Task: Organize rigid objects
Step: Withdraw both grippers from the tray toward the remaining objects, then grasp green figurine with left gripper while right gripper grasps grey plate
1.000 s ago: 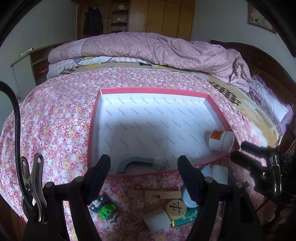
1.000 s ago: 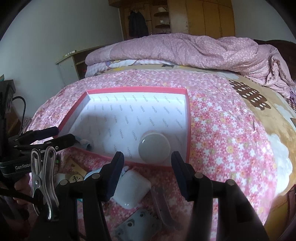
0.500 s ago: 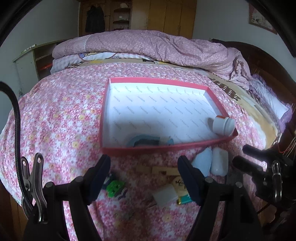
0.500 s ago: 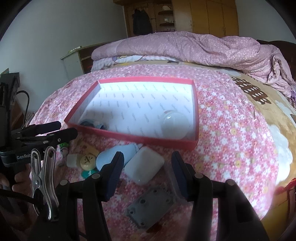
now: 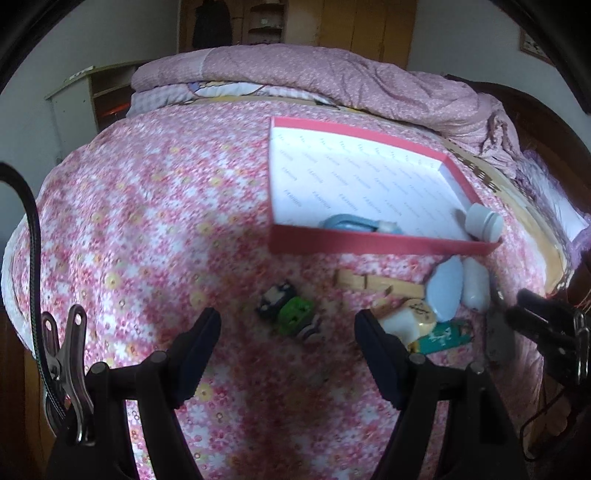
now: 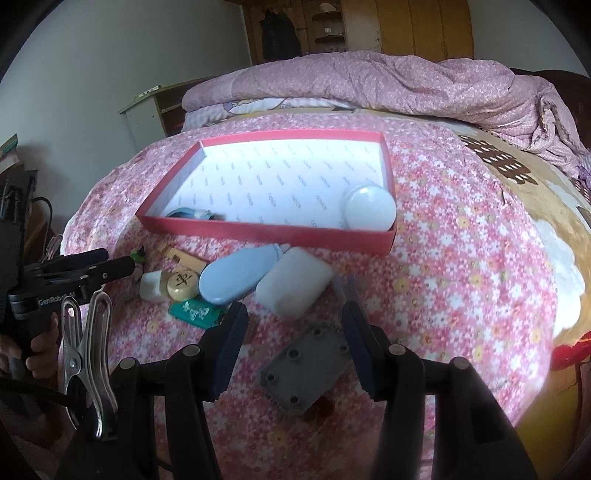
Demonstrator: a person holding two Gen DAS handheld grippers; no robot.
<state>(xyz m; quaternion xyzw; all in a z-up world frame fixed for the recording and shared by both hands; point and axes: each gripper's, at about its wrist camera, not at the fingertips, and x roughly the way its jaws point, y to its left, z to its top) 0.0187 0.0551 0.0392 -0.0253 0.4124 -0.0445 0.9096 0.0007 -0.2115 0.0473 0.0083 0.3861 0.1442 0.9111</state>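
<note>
Hovering over the bed [image 5: 155,206], the left gripper [image 5: 288,325] has its jaws open and empty; the right gripper [image 6: 291,314] likewise, jaws apart above a grey plate [image 6: 306,369]; 2 items, a bottle [image 6: 369,208] and a blue clip [image 5: 354,223], lie inside the red box [image 6: 266,230]; a blue case [image 6: 236,273] and white case [image 6: 293,282] rest just before it

A pink floral bedsheet [image 6: 461,258] covers the bed; a rumpled pink quilt [image 6: 369,81] lies at twelve o'clock, with yellow wooden wardrobes [image 5: 369,29] behind it.
</note>
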